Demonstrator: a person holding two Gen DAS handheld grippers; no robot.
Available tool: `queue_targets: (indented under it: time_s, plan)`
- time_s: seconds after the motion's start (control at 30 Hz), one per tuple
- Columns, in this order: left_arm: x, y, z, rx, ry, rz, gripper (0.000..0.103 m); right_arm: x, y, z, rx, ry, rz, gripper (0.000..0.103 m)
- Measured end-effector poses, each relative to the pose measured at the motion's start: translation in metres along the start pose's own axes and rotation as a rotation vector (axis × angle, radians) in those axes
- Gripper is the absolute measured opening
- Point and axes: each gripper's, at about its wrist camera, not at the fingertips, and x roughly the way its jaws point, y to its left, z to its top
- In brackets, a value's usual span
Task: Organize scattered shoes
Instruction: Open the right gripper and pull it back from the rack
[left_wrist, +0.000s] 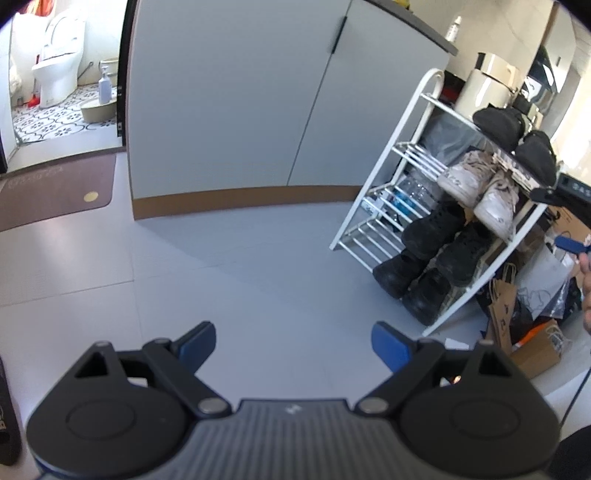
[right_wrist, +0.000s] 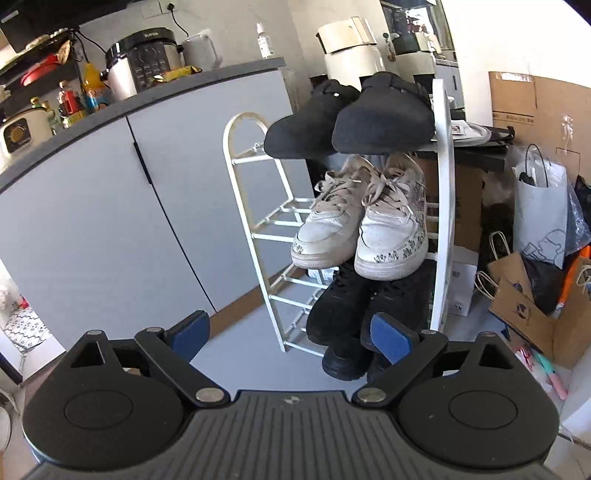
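With both claws, left claw (left_wrist: 293, 345) & right claw (right_wrist: 291, 332), wide & empty, we'd pinch the stiff white sneakers (right_wrist: 360, 225) at the heel collar.

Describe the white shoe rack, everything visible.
The shoe rack is a tall, narrow white frame that looks like painted metal, with arched side rails and sloping tiers of thin bars. It stands on the grey floor beside the grey cabinet. Black slippers sit on the top tier, white sneakers below, then black boots. Each tier's left half is bare. Paper bags crowd its right side.
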Motion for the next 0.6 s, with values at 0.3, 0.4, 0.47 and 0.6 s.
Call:
queue_targets:
  time_s: [0.3,0.4,0.47,0.6]
  plan:
    - [-0.01,-0.036,0.0,0.094,-0.11,-0.008,0.092,-0.015,0.006,0.005,-0.006,-0.071,-0.025,0.097]
    - [-0.02,-0.045,0.006,0.065,-0.13,-0.026,0.093,-0.025,0.005,0.011,-0.025,-0.116,-0.031,0.097]
    - [-0.026,-0.049,0.012,0.041,-0.133,-0.017,0.093,-0.027,0.006,0.008,-0.041,-0.105,-0.018,0.097]
    - [-0.031,-0.06,0.028,0.007,-0.124,-0.012,0.095,-0.03,0.009,0.007,-0.094,-0.086,0.027,0.097]
